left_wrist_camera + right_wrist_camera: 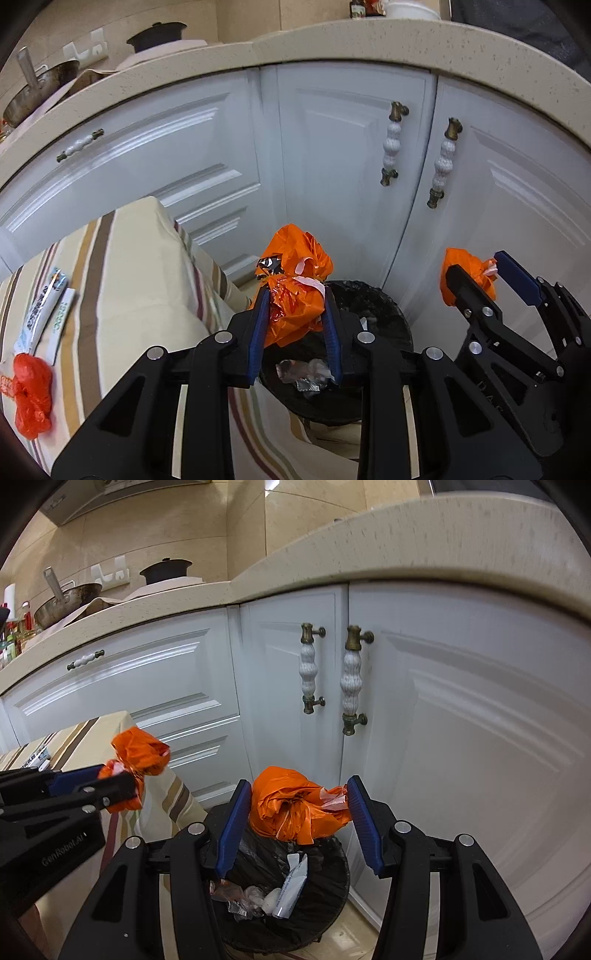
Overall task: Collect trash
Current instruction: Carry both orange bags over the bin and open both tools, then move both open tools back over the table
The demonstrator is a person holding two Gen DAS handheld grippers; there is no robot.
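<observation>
Black-framed, blue-padded, the left gripper [295, 314] clamps a crumpled orange plastic bag [295, 291] above a black-lined trash bin [373, 306] on the kitchen floor. Beside it, the right gripper [297, 825] grasps a second orange bag [299, 808] over the same bin, where wrappers [255, 897] already lie. Another orange bag [31, 395] and two sachets [44, 310] rest on the striped tablecloth [140, 295] just beside the bin, before white cabinet doors [332, 166].

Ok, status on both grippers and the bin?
Left gripper shut on orange bag. Right gripper shut on second orange bag. Both above black bin. Nothing blocking.
</observation>
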